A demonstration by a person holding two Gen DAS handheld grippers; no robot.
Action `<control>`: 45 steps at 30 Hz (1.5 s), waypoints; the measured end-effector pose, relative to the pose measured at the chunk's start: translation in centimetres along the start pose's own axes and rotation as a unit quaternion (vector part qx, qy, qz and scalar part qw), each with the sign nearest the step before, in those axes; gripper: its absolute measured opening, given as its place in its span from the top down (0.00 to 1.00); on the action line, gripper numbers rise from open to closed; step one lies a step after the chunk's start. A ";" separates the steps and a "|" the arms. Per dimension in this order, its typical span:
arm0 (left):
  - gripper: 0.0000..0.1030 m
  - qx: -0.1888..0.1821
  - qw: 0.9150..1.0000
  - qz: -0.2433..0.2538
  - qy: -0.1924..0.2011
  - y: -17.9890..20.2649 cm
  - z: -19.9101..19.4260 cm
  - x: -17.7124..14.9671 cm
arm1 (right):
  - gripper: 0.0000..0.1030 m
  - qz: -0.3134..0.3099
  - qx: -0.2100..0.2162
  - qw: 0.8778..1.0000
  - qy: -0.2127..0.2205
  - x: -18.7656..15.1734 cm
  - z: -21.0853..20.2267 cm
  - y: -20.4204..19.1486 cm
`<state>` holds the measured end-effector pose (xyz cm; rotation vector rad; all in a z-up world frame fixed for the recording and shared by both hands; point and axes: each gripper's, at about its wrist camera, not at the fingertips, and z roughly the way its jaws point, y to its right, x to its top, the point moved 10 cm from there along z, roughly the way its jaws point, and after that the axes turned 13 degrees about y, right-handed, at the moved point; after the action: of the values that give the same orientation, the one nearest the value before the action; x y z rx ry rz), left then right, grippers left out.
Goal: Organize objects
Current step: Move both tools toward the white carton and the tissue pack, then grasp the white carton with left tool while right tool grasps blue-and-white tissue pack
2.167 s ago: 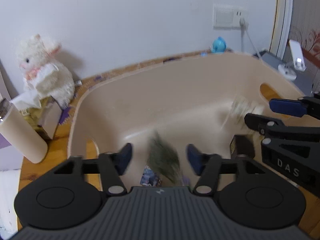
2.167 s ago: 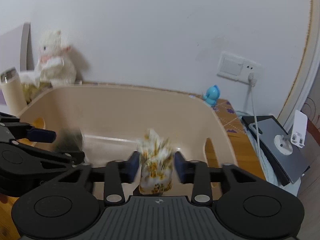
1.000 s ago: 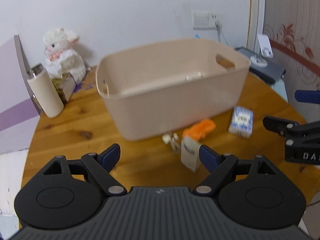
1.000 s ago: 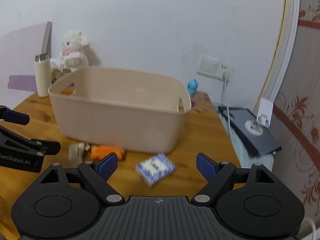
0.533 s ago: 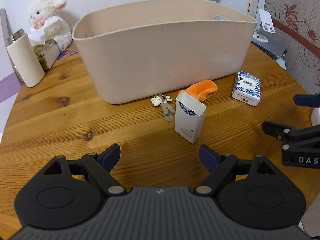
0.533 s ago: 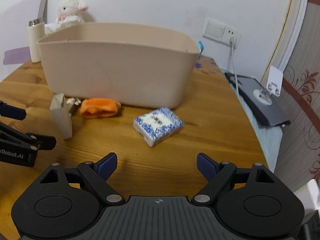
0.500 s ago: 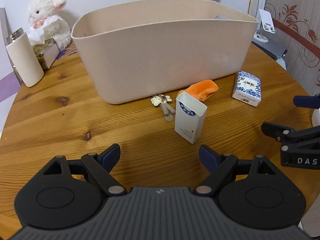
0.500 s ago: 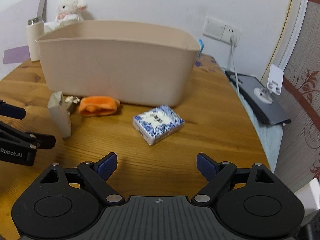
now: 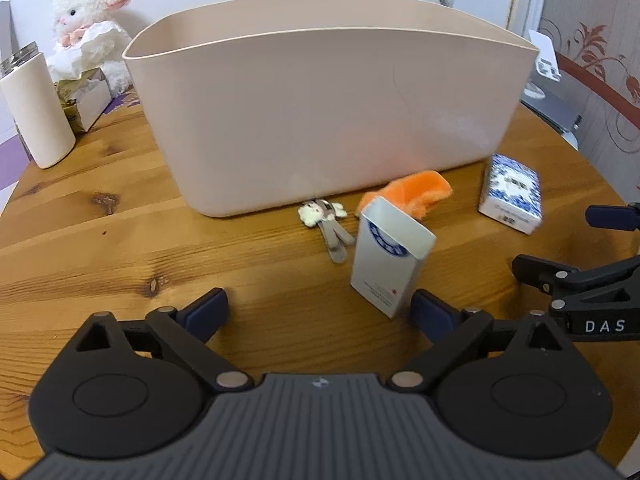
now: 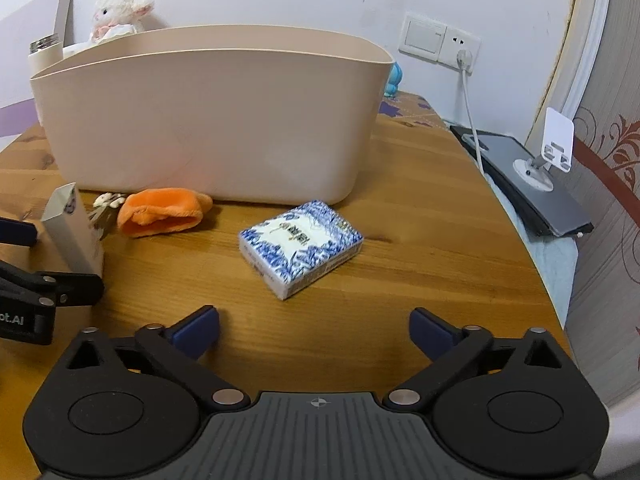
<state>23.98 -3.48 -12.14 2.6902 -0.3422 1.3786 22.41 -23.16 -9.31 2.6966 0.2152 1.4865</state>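
Wooden round table (image 9: 100,240) carries a beige bin (image 9: 320,112); before it stand a white box (image 9: 390,256), keys (image 9: 326,220), orange pouch (image 10: 164,210) and blue-patterned pack (image 10: 302,246). Left gripper (image 9: 320,310) and right gripper (image 10: 314,330) hover spread, empty.

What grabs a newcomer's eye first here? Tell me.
The big beige tub fills the middle of the wooden table. In front of it lie a bright orange cloth and a blue-and-white box, with a white carton standing upright near the open left claw.
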 end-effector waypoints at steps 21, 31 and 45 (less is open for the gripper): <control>0.05 0.039 0.998 -0.028 0.035 -2.8 1.3 1.1 | 0.00 -0.018 -0.011 0.998 0.067 2.8 5.0 1.4; 0.36 0.052 0.997 -0.037 0.050 -4.1 0.4 1.1 | 0.41 0.034 0.039 0.996 0.066 2.4 4.0 0.5; 0.68 0.029 0.999 -0.024 0.035 -4.1 -1.4 0.4 | 0.42 0.033 0.037 0.997 0.057 0.5 0.5 -2.0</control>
<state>24.11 0.69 -10.99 2.6681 -0.2325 1.4868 22.90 -21.07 -9.36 2.7039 0.1924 1.6855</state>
